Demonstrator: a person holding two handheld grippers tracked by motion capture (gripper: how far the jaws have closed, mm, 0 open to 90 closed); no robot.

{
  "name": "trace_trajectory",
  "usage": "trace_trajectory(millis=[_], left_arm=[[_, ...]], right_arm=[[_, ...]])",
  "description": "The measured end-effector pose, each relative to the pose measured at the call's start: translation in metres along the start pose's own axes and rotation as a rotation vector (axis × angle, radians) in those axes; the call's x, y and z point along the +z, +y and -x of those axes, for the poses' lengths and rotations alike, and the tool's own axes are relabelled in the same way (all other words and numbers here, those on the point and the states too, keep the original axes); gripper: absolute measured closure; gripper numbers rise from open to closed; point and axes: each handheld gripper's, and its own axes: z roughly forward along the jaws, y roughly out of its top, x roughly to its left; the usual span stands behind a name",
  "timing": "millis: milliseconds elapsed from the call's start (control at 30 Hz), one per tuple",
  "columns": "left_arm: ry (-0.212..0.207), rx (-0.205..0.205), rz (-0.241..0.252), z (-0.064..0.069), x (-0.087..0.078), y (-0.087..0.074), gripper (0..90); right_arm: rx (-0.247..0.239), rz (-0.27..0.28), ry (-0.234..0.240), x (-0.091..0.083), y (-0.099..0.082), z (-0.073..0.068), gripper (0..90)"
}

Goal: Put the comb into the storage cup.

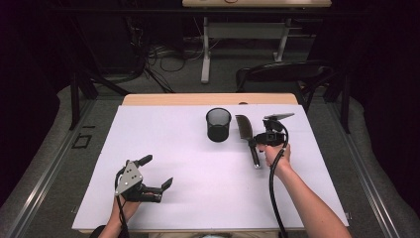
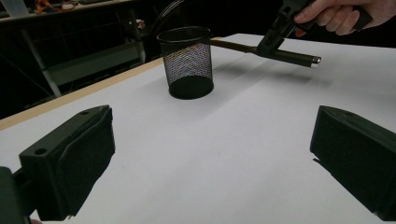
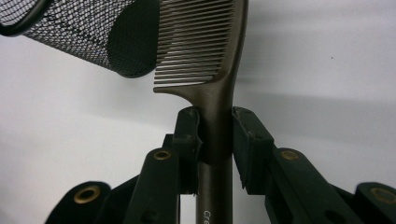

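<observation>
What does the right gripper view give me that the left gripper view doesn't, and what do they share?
Right gripper view alone: the comb's teeth close up, and the right gripper with both jaws pressed on the comb's handle just below the teeth.

Left gripper view alone: the left gripper with its jaws wide apart and nothing between them, the hand holding the other gripper, the handle's silver end cap, and the table's wooden edge.

Both: the black mesh cup, the comb and the white tabletop.
</observation>
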Motion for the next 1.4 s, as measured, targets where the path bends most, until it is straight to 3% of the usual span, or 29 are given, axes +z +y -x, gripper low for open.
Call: trace_trajectory(millis=[233, 733, 1000, 1200, 1400], left_arm=[[0.000, 0.001, -0.002, 0.000, 0.000, 0.000, 0.0], [0.003, -0.001, -0.008, 0.000, 0.001, -0.001, 0.0], [0.007, 0.006, -0.018, 0.001, 0.001, -0.001, 0.0], [0.015, 0.003, -0.027, 0.001, 0.002, -0.002, 0.0], [0.011, 0.003, -0.029, 0.002, 0.003, -0.002, 0.0]], right_arm=[[-0.038, 0.030, 0.011, -0.005, -0.001, -0.001, 72.6], [-0.177, 0.143, 0.020, -0.013, -0.007, -0.012, 72.5], [-0.217, 0.207, 0.017, -0.016, -0.013, -0.008, 72.5], [-0.233, 0.251, 0.053, -0.021, -0.017, -0.006, 72.6], [-0.281, 0.308, 0.063, -0.028, -0.019, -0.006, 72.6]])
